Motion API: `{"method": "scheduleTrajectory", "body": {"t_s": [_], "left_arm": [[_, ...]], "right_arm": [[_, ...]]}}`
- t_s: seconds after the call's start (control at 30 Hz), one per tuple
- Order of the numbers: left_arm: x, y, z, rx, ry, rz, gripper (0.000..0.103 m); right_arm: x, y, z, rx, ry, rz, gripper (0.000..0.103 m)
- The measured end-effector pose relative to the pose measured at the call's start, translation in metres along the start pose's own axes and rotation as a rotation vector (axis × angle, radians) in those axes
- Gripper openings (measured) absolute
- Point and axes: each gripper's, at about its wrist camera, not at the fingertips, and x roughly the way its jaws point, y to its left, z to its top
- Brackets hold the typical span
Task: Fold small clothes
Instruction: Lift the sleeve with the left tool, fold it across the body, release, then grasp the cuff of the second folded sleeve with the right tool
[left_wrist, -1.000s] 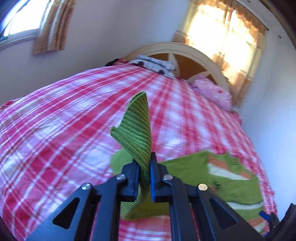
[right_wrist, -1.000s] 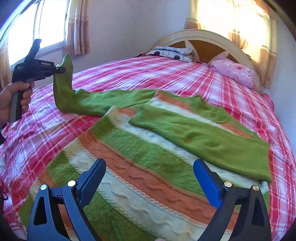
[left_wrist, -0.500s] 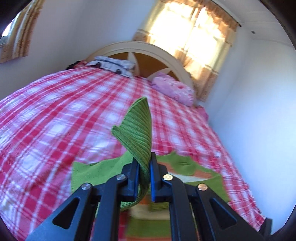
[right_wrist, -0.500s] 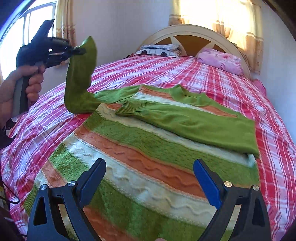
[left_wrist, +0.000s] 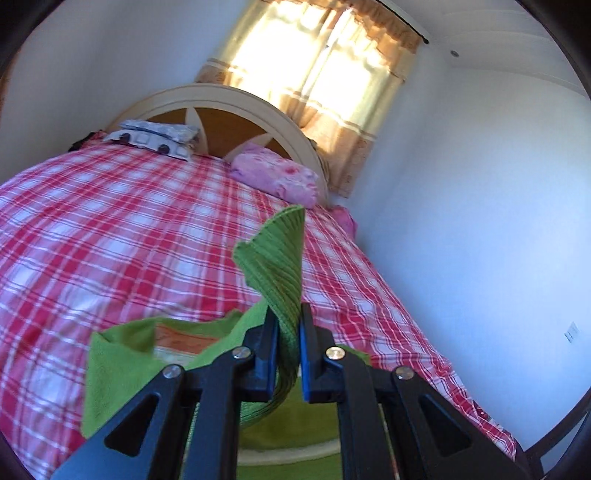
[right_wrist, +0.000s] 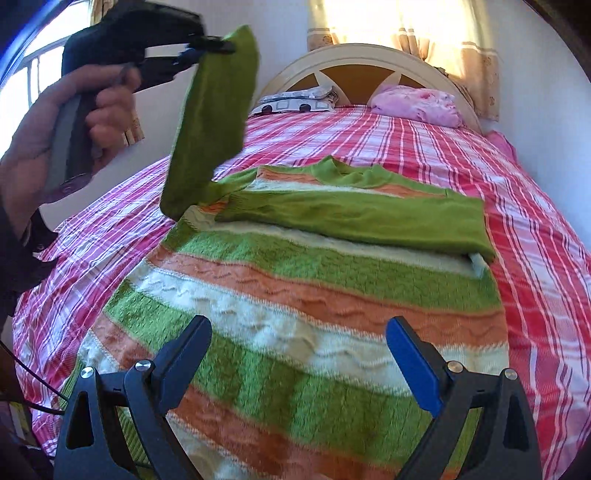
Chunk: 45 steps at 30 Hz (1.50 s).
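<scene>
A striped knit sweater (right_wrist: 306, 295) in green, orange and white lies flat on the bed. Its right green sleeve (right_wrist: 354, 218) is folded across the chest. My left gripper (left_wrist: 288, 325) is shut on the ribbed cuff of the left green sleeve (left_wrist: 280, 266). In the right wrist view that gripper (right_wrist: 218, 46) holds the sleeve (right_wrist: 214, 125) lifted high above the sweater's left shoulder. My right gripper (right_wrist: 299, 354) is open and empty, hovering over the sweater's lower hem.
The bed has a red and white plaid cover (right_wrist: 535, 236). A pink pillow (right_wrist: 417, 103) and a patterned pillow (right_wrist: 299, 101) lie at the cream headboard (right_wrist: 369, 55). A white wall (left_wrist: 480, 221) runs along the bed's right side.
My left gripper has lifted the sleeve higher and carried it rightward over the sweater. My right gripper has stayed open and moved closer over the lower part of the sweater.
</scene>
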Motion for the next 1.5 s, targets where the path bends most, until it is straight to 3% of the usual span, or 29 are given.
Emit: {"method": "scheduleTrajectory", "body": {"t_s": [0.23,0.6,0.7,0.77,0.87,1.03,1.17,1.3,1.4,1.5], "left_arm": [[0.050,-0.030,-0.034,0.013,0.101,-0.032,0.010],[0.106,-0.055,-0.080,0.089,0.248,-0.022,0.011],[0.105,-0.058,-0.085,0.123,0.279,-0.001,0.023],[0.094,-0.051,-0.085,0.164,0.269,0.006,0.042],[0.067,-0.030,-0.086,0.228,0.221,0.083,0.070],[0.015,0.041,-0.092,0.287,0.182,0.329,0.074],[-0.004,0.086,-0.105,0.287,0.194,0.480,0.077],[-0.004,0.115,-0.123,0.249,0.256,0.501,0.077],[0.004,0.127,-0.125,0.181,0.296,0.474,0.077],[0.009,0.137,-0.123,0.123,0.299,0.492,0.089]], "right_arm": [[-0.007,-0.010,-0.011,0.029,-0.004,-0.008,0.096],[0.004,-0.024,-0.023,0.095,0.033,0.002,0.096],[0.006,-0.029,-0.023,0.107,0.040,-0.002,0.096],[0.006,-0.031,-0.024,0.119,0.041,-0.002,0.096],[0.005,-0.034,-0.025,0.132,0.044,-0.001,0.096],[0.001,-0.037,-0.011,0.102,0.051,0.002,0.096],[-0.005,-0.060,0.023,0.182,0.018,0.037,0.096],[0.009,-0.084,0.060,0.245,0.004,0.012,0.095],[0.033,-0.098,0.079,0.271,0.039,0.005,0.080],[0.056,-0.107,0.088,0.278,0.082,-0.028,0.069]]}}
